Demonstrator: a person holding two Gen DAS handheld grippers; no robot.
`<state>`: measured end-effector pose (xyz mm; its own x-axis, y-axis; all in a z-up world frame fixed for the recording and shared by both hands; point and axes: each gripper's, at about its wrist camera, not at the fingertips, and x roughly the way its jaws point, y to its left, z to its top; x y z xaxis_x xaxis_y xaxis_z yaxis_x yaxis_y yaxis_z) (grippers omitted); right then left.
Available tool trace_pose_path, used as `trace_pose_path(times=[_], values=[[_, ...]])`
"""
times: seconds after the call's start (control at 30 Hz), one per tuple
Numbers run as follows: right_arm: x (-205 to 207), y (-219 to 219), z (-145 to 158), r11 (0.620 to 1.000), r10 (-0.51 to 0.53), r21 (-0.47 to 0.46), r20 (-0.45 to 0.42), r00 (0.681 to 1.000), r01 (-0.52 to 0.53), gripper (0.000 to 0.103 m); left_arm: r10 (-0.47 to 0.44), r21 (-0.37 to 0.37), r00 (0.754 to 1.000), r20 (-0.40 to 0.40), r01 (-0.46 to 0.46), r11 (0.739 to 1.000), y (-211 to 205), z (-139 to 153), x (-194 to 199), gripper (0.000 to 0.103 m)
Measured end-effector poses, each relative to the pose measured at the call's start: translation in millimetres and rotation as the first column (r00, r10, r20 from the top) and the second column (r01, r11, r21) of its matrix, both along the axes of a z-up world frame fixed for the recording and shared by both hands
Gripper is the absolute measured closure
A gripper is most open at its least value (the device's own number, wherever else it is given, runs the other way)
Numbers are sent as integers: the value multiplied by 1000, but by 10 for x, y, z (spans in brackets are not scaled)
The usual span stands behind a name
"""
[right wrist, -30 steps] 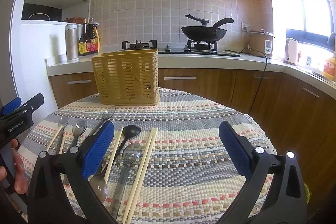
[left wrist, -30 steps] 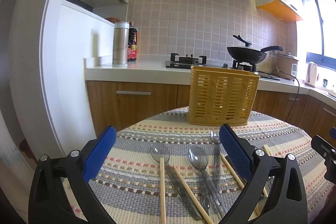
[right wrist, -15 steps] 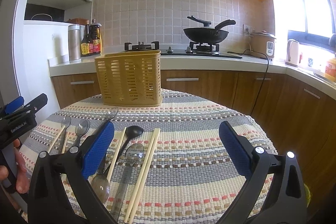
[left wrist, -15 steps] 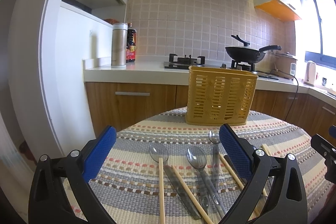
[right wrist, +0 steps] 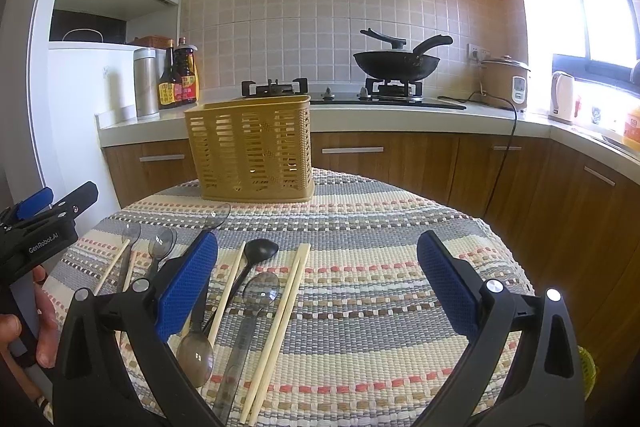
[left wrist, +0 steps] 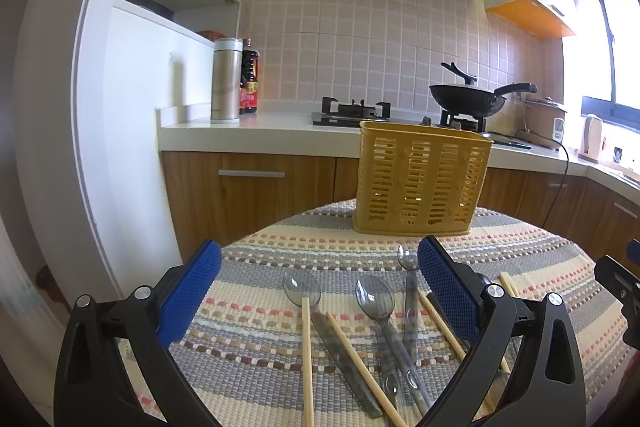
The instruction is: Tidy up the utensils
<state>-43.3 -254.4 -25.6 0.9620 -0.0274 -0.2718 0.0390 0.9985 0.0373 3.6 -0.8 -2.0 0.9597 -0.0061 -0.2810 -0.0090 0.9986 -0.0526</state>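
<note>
Round table (right wrist: pixel 400 227) — right half bare — both claws agape.

Striped-mat table (right wrist: pixel 400 267): basket (right wrist: pixel 250 151), spoons (left wrist: pixel 376 301), chopsticks (right wrist: pixel 280 323).

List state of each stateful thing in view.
left gripper: open, holding nothing
right gripper: open, holding nothing
yellow utensil basket: upright on mat, no utensils visible inside
spoons: lying flat on mat
chopsticks: lying flat on mat
wok: on stove

Yellow slotted utensil basket (left wrist: pixel 422 183) upper centre; grey, cream, pink and brown striped woven tablecloth (right wrist: pixel 380 267) below; blue textured pads (right wrist: pixel 188 287) lower left; black spoon (right wrist: pixel 260 253).
</note>
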Motion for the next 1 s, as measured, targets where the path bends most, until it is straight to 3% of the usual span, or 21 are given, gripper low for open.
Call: trace_pose_path(times=[1.0], values=[[20, 26, -30, 1000, -2, -14, -9, 1000, 2, 8, -1, 3, 1000, 6, 1, 1000, 10, -6, -16, 8]])
